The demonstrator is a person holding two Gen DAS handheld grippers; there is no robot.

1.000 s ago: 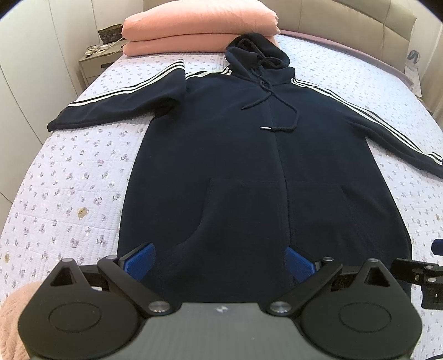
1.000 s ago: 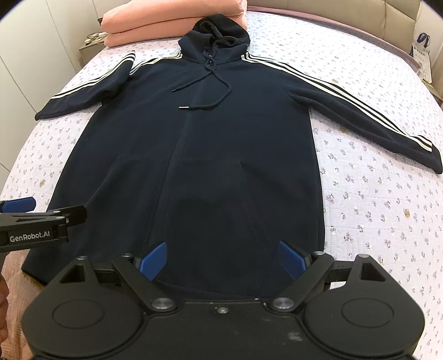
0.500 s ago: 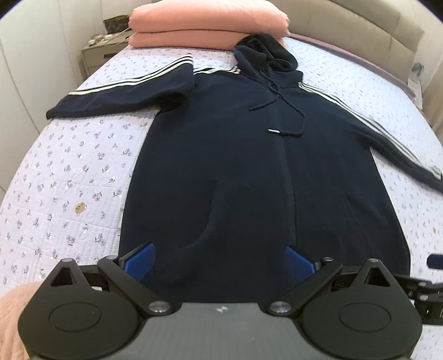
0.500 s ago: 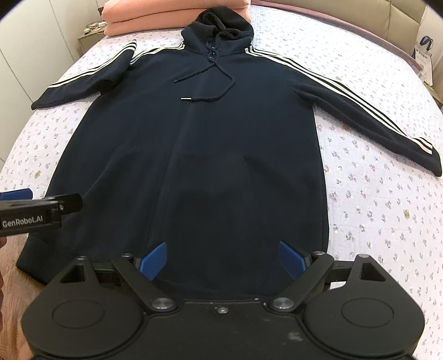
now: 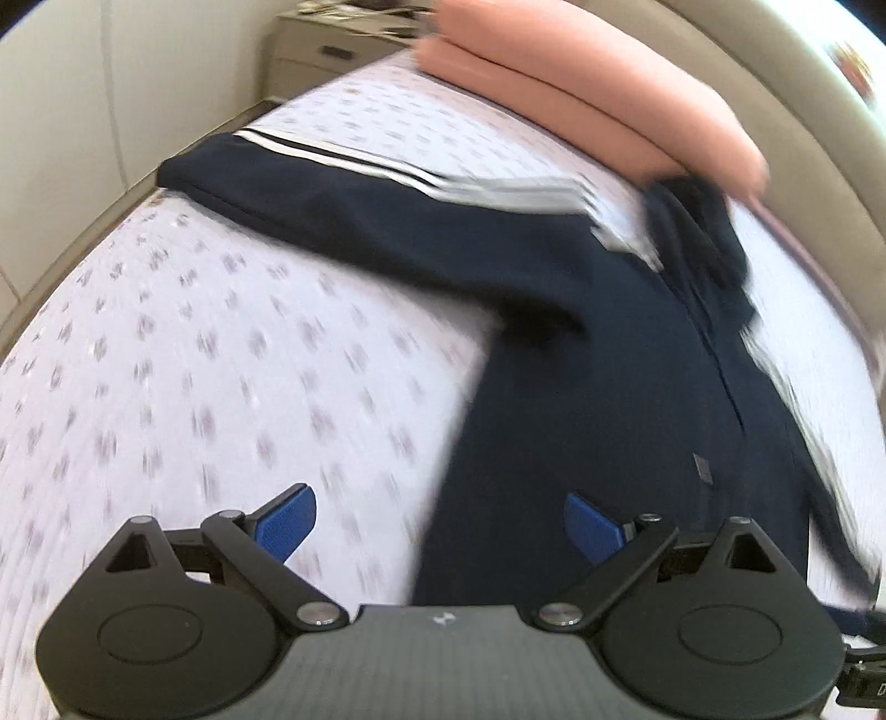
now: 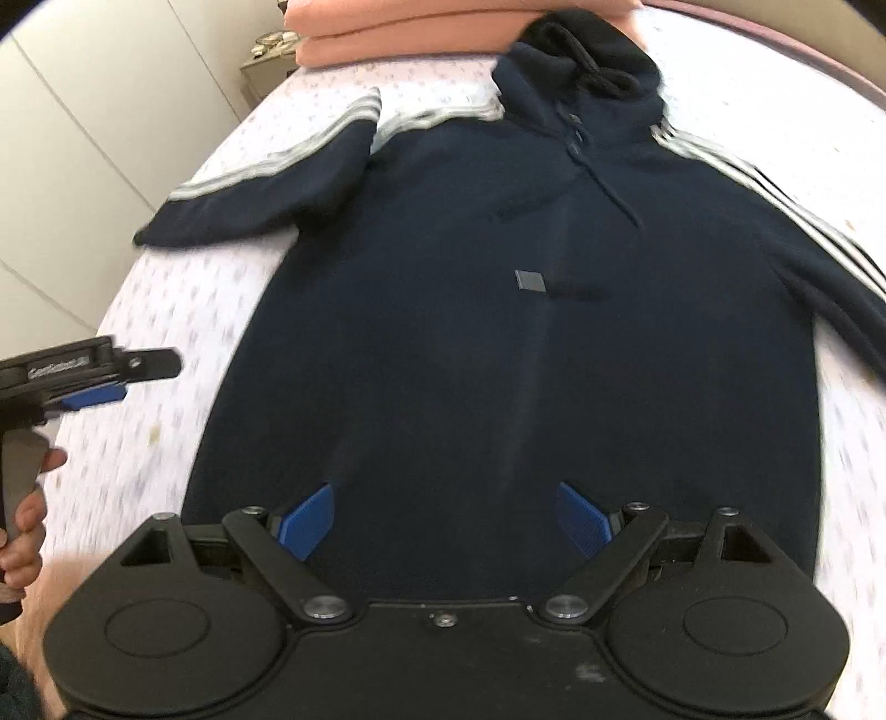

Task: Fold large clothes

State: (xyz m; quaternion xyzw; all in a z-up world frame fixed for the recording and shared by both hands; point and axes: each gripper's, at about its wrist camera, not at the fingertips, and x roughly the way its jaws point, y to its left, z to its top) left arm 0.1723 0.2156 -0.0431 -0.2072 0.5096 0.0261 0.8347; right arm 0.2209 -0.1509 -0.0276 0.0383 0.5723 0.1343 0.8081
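Folding had not begun, as far as the two wrist views showed. The navy hooded sweatshirt (image 6: 515, 343) lay face up and spread flat on the floral quilted bedspread (image 5: 210, 354), its hood (image 6: 587, 61) toward the headboard (image 5: 775, 72) and touching the stacked pink bedding (image 5: 587, 94). Both striped sleeves were out to the sides: the left sleeve (image 5: 354, 194) reached toward the bed's edge, and the right sleeve (image 6: 792, 243) ran off toward the frame edge. The drawcord (image 6: 603, 183) trailed loose down the chest. No crease or doubled layer was visible in the body, so every fold seemed still to be made: sleeves in, sides over, then hem to hood, by my reckoning.

The right gripper (image 6: 443, 520) hung above the lower body of the garment, near the hem, its blue-padded jaws wide apart and holding nothing. The left gripper (image 5: 440, 526) pointed toward the left side seam and the sleeve beyond it, one pad over bare bedspread and the other over navy cloth, jaws likewise wide apart and empty. In the right wrist view it appeared at the left edge, held by a hand (image 6: 25, 526), clear of the fabric. Both views were motion-blurred, so fine detail of the hem could not be read. A nightstand (image 5: 326, 52) stood past the bed's far corner.
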